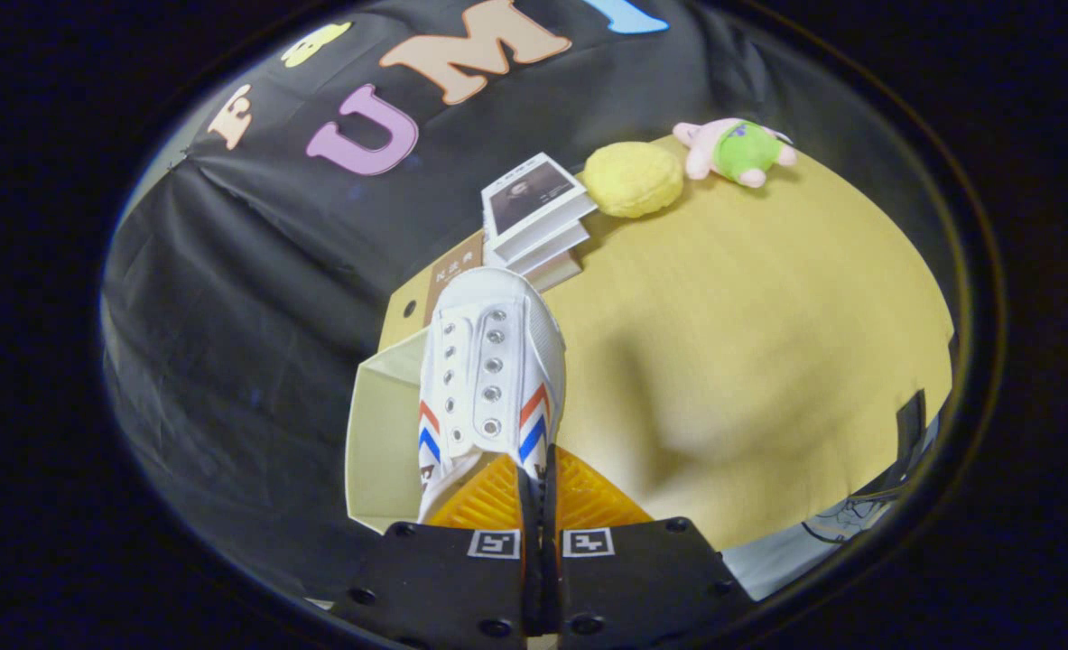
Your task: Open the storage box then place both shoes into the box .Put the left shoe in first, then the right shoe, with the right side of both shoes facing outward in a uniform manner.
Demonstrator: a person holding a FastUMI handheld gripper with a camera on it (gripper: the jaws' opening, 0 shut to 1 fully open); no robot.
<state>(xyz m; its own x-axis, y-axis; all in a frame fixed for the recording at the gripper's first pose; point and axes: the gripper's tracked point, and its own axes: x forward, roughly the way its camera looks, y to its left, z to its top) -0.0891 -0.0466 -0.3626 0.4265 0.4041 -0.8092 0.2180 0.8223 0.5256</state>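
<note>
Beyond the shoe, toward the upper middle of the frame, a stack of books [534,217] lies on the desk [768,343], with a yellow plush [633,179] beside it and a pink-and-green plush toy [737,149] further right. The hand-held gripper [538,506] is pinched tight on the white shoe [488,370], both fingers pressing its collar edge. The shoe's long axis runs away from the fingers, toe pointing toward the books, eyelets facing up. It hangs over the storage box [380,433], whose pale wall shows at lower left, with an orange ribbed surface [588,501] beneath the heel.
</note>
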